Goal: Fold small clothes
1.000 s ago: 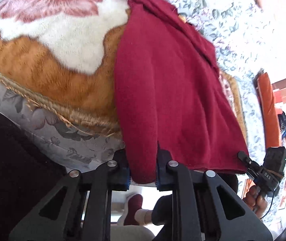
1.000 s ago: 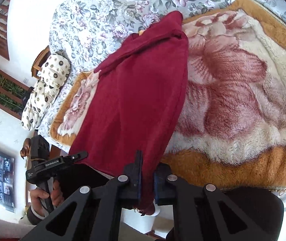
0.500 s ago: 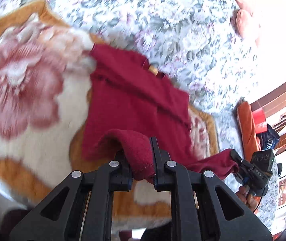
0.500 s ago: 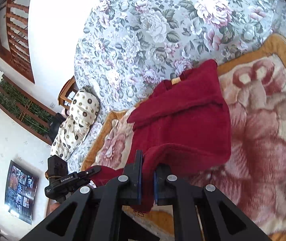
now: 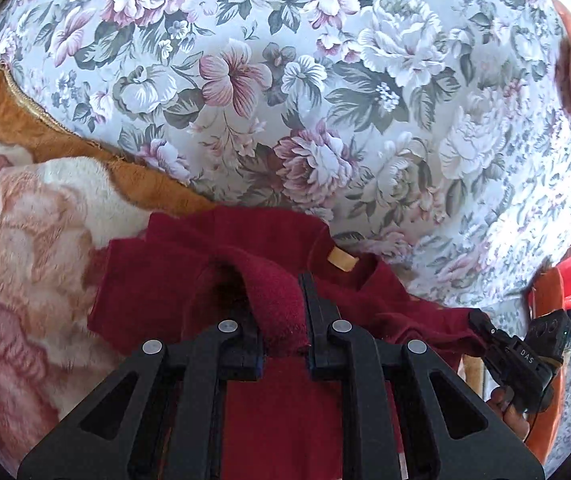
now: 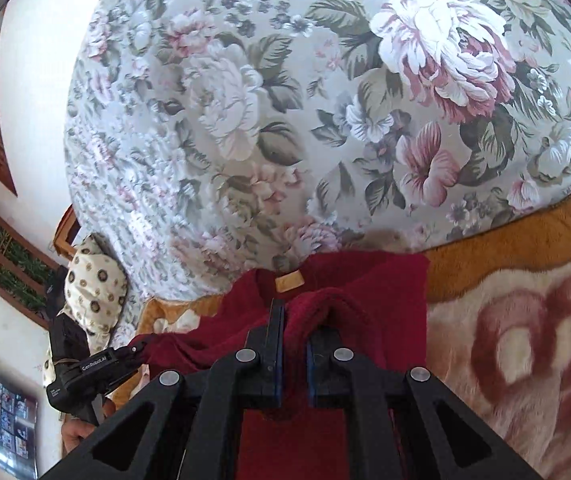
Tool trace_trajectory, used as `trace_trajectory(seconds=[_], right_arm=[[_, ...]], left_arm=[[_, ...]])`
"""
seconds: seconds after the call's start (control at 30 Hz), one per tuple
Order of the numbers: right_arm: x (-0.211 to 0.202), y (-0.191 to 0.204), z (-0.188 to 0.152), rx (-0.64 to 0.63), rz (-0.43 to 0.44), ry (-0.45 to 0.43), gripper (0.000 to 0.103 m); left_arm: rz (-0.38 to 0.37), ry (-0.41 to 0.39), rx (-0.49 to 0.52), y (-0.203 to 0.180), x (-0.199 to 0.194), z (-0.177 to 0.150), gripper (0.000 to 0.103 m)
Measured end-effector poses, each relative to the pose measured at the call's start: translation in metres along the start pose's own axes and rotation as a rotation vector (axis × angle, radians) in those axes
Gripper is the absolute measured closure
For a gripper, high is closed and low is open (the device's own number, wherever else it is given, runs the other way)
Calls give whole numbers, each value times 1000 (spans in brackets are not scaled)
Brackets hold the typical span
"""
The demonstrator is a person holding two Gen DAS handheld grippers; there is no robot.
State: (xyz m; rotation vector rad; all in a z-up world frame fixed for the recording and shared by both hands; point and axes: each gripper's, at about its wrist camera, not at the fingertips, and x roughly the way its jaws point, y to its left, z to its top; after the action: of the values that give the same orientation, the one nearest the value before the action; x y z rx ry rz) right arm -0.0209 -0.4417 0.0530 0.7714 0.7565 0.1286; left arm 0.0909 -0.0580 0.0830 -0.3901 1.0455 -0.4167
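Left wrist view: one dark red fleece top [image 5: 173, 280], tan neck label showing, doubled over on plush blanket [image 5: 45, 216]; one floral bedspread [image 5: 325, 80]. Left gripper [image 5: 281, 320] and right gripper [image 6: 293, 344] each clamp its hem.

One red garment [image 5: 189, 264], two hand-held grippers [image 5: 281, 312]

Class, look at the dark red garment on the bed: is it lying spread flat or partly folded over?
Partly folded. Both the left gripper and right gripper pinch an edge of the red garment, doubled back over itself near the collar tag.

Probably bedroom: floral bedspread [image 5: 325, 80], blanket [image 5: 37, 220]
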Motion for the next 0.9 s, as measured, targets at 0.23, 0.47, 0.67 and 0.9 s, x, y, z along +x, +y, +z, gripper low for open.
trace_trajectory(seconds=[0.23, 0.47, 0.67, 0.9], right_arm=[[31, -39, 23, 93, -49, 2, 71], [-22, -35, 31, 121, -17, -111, 59], [-7, 23, -20, -201, -58, 43, 59], [31, -10, -42, -147, -188, 166, 62]], left_arm=[[-18, 95, -46, 22, 33, 30, 73], [-24, -58, -114, 38, -20, 34, 25], [67, -10, 21, 28, -46, -15, 25], [87, 120, 9, 51, -40, -99, 25]])
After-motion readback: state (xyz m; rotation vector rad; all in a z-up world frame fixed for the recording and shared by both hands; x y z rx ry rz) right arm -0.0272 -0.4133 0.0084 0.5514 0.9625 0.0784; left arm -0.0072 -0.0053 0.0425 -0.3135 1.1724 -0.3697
